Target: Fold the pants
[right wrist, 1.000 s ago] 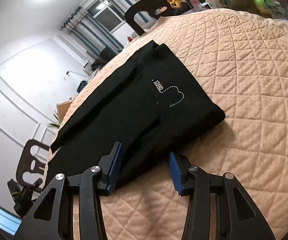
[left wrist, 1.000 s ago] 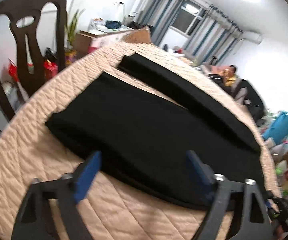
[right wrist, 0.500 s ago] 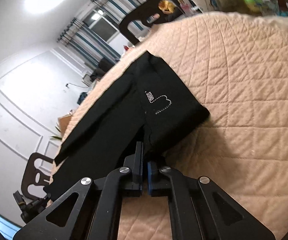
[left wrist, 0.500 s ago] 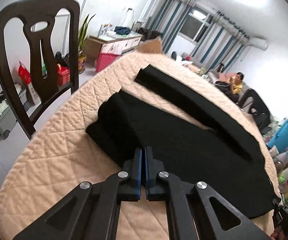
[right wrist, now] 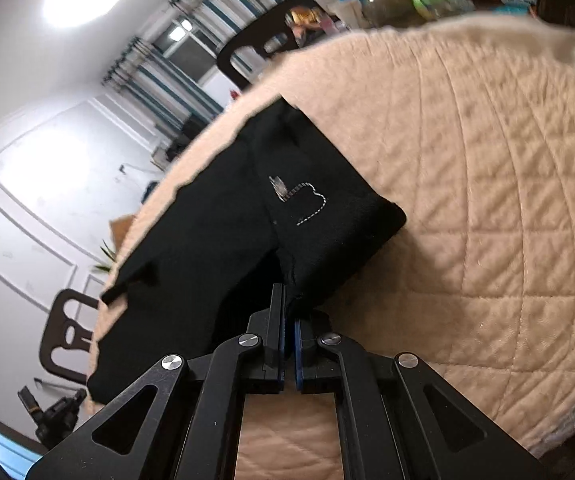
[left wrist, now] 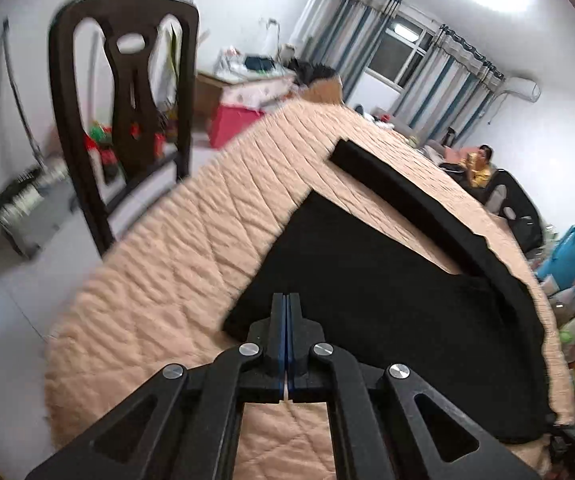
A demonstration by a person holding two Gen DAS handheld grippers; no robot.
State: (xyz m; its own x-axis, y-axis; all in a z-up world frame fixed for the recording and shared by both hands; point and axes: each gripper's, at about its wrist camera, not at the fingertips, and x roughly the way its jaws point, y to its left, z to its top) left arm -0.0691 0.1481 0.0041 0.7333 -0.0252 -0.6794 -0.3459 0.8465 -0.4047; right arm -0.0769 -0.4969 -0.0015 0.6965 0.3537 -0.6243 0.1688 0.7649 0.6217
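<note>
1. The black pants point(left wrist: 387, 280) lie spread on a table covered with a quilted beige cloth point(left wrist: 191, 248). Their long axis runs across both grippers, from the waist end at the right to the leg ends at the left.

2. The left gripper point(left wrist: 286, 308) has its jaws pressed together on the near edge of the leg end. The near leg rises from the cloth in a taut dark sheet straight ahead of the claw, while the other leg point(left wrist: 403, 192) stays flat farther away, angled apart from the first.

3. The right gripper point(right wrist: 287, 300) is likewise clamped shut, pinching a fold of fabric at the near edge by the waist. The stitched pocket mark point(right wrist: 303, 200) sits just beyond its fingertips, and the waist corner bulges up off the cloth.

4. Both claws point forward and slightly down over the near table edge, each at its own end of the garment; neither is nearer the middle.

5. The coming move likely turns on this: the free leg lies directly beyond the held edge, so carrying both pinched points away across the table would lay the near leg over the far one. The two ends probably need to travel together to keep the edge straight.

6. A dark chair point(left wrist: 127, 92) stands beyond the table's left side, well apart from the fabric.
</note>
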